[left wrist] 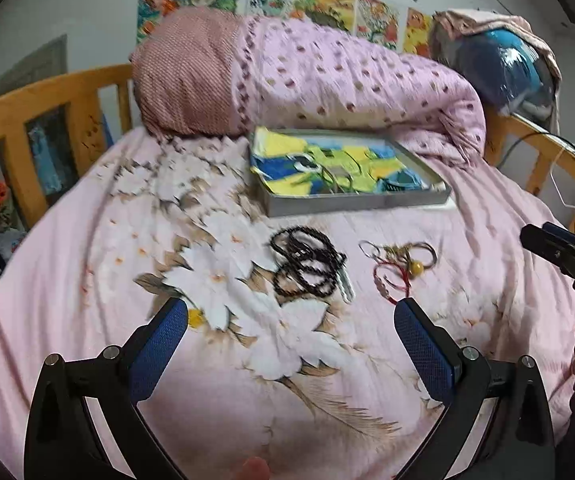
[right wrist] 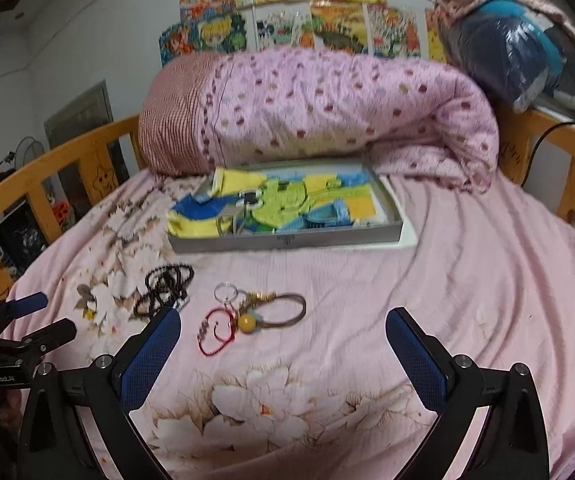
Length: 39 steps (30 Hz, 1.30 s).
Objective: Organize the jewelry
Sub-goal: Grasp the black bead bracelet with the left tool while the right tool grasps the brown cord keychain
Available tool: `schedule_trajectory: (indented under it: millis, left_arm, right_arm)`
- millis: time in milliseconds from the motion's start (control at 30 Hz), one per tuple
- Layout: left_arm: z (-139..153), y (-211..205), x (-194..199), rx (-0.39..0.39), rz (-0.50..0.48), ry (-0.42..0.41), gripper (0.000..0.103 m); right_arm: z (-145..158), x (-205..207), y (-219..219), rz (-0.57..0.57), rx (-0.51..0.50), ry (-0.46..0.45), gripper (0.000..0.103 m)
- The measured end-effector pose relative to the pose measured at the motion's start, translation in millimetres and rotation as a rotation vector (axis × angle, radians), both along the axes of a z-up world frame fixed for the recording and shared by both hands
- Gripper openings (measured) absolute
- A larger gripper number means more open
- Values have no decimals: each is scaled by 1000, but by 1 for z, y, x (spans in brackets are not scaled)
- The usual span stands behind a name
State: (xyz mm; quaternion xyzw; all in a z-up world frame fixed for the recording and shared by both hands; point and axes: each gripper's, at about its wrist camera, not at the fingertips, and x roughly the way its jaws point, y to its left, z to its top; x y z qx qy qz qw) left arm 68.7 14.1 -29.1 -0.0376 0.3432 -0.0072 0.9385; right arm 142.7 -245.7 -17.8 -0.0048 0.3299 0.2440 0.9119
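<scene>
Both tools hang over the bed (right wrist: 467,248), above its pink flowered sheet. The left tool (left wrist: 291,316) has its blue-padded fingers spread wide apart with nothing between them. The right tool (right wrist: 283,320) is spread just as wide, and it too holds nothing.

The jewelry lies loose on the sheet in two small heaps, near each other but apart. One is a tangle of dark beaded strands (left wrist: 307,266), coiled in several loops, with a pale tag-like piece at its right edge. The other is a cluster of bracelets (right wrist: 255,318): a red cord loop, a brownish loop, a clear ring and a round yellow bead in the middle. From the left wrist view the dark beads sit ahead of the open fingers, the bracelets just past the right fingertip. From the right wrist view the bracelets lie just ahead of that tool's left finger.

Beyond both heaps a shallow grey tray (right wrist: 287,240) rests on the sheet, lined with a bright yellow, green and blue cloth, with a few looped items lying inside. Behind it a rolled pink quilt (right wrist: 327,112) lies across the bed.
</scene>
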Motion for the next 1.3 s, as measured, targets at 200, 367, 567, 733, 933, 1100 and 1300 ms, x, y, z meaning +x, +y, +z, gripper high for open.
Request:
schedule_trajectory:
  millis: [200, 367, 567, 733, 933, 1100, 1300]
  left_arm:
    - [-17, -3, 21, 8, -31, 65, 101]
    - [-26, -3, 41, 15, -47, 96, 100]
    - [-39, -7, 66, 18, -74, 135, 72]
    - [-49, -16, 80, 66, -125, 159, 55]
    - [-63, -22, 95, 103, -151, 197, 42]
    - [-68, -26, 102, 133, -162, 204, 42]
    - [-68, -34, 102, 143, -185, 204, 20]
  right_arm:
    - [-14, 20, 3, 84, -49, 24, 103]
    - [-26, 45, 0, 82, -28, 20, 103]
    - [-43, 73, 3, 93, -25, 43, 91]
    - [-59, 88, 11, 103, -51, 79, 62]
    - [-82, 105, 27, 140, -99, 142, 47]
    - [-93, 111, 38, 158, -161, 157, 43]
    - [-92, 109, 44, 183, -192, 145, 18]
